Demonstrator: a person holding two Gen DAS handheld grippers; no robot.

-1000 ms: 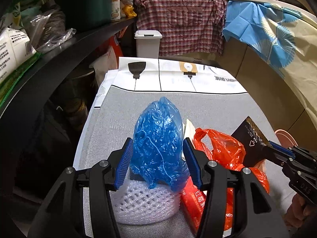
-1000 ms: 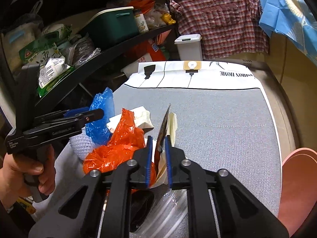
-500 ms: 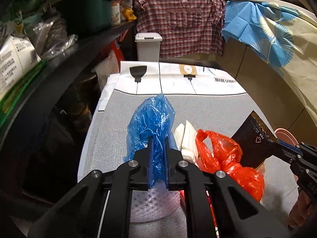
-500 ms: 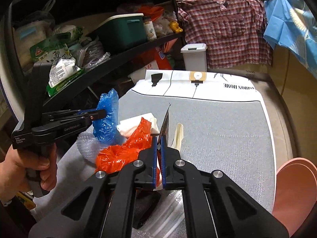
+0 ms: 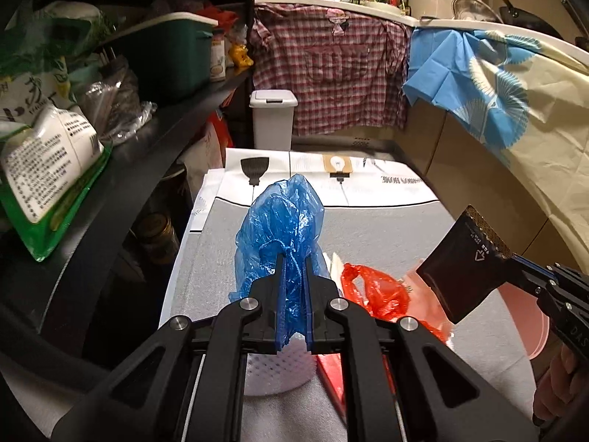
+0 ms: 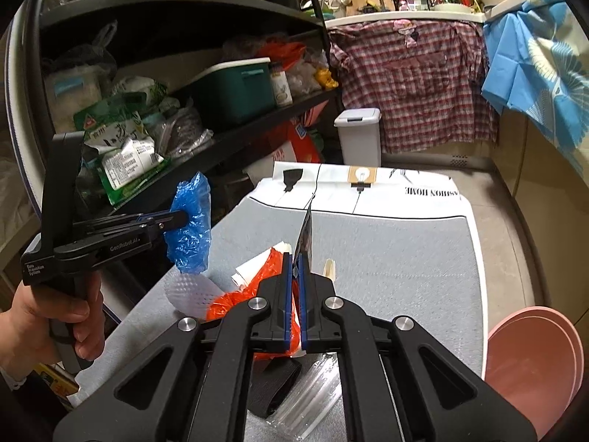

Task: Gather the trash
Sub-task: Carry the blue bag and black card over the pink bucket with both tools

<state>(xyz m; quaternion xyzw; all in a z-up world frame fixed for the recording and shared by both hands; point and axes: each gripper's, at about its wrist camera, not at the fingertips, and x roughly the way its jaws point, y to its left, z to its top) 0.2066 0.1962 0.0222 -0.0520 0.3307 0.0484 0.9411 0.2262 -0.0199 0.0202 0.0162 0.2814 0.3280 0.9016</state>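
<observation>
My left gripper (image 5: 293, 258) is shut on a crumpled blue plastic bag (image 5: 279, 221), which hangs clear above the grey table mat (image 5: 368, 232). In the right wrist view the same blue bag (image 6: 191, 221) dangles from that gripper at the left. My right gripper (image 6: 294, 256) is shut on a flat black foil packet (image 6: 306, 232), seen edge-on here and as a dark packet (image 5: 465, 280) in the left wrist view. Below lie an orange plastic bag (image 5: 375, 291), a white foam net (image 5: 279, 372) and white paper (image 6: 254, 269).
A white lidded bin (image 6: 359, 136) stands beyond the mat's far end. Black shelves (image 6: 206, 140) packed with bags and a green box run along the left. A pink basin (image 6: 533, 364) sits at the right. Clear plastic wrap (image 6: 313, 394) and a black strap (image 6: 276, 386) lie near me.
The left jaws closed on the blue bag. Both grippers then rose, lifting the blue bag and the black packet off the trash pile.
</observation>
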